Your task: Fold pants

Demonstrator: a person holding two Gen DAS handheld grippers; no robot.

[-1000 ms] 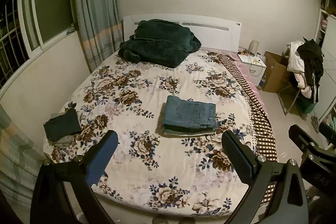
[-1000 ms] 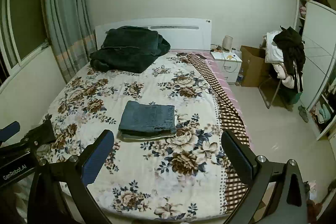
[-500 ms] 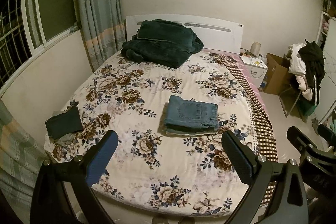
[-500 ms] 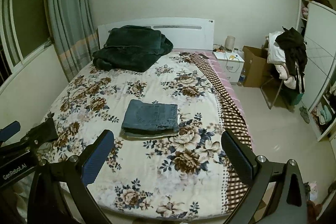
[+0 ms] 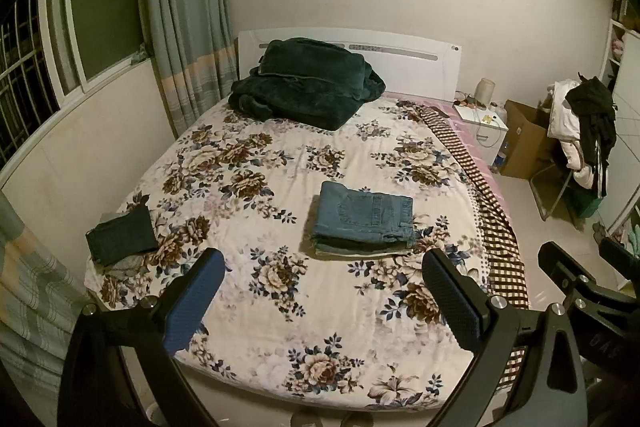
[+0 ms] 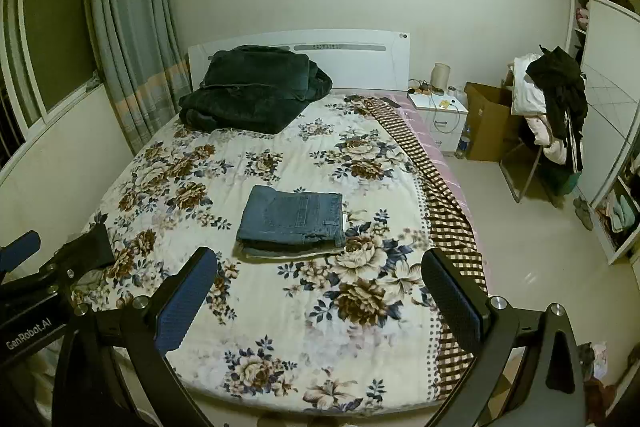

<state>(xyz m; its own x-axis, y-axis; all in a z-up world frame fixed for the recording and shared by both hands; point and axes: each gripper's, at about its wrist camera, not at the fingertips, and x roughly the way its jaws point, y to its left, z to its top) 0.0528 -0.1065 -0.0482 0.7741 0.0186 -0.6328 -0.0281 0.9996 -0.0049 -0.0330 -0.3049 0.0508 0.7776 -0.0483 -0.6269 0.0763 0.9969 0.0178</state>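
Folded blue jeans [image 5: 364, 217] lie on top of a small stack in the middle of the flowered bed [image 5: 248, 187]; they also show in the right wrist view [image 6: 294, 217]. My left gripper [image 5: 320, 301] is open and empty, held back above the foot of the bed, well short of the jeans. My right gripper [image 6: 318, 301] is open and empty too, beside it to the right. A dark folded garment [image 5: 122, 237] lies at the bed's near left corner.
A dark green blanket [image 5: 306, 83] is heaped by the white headboard. A wall and window run along the left. A nightstand [image 6: 440, 113], cardboard box [image 6: 486, 123] and a chair piled with clothes [image 6: 554, 107] stand on the right. Bare floor [image 6: 532, 255] lies right of the bed.
Both grippers have drawn back and up a little from the bed, so the jeans look slightly smaller and farther. Nothing on the bed has moved.
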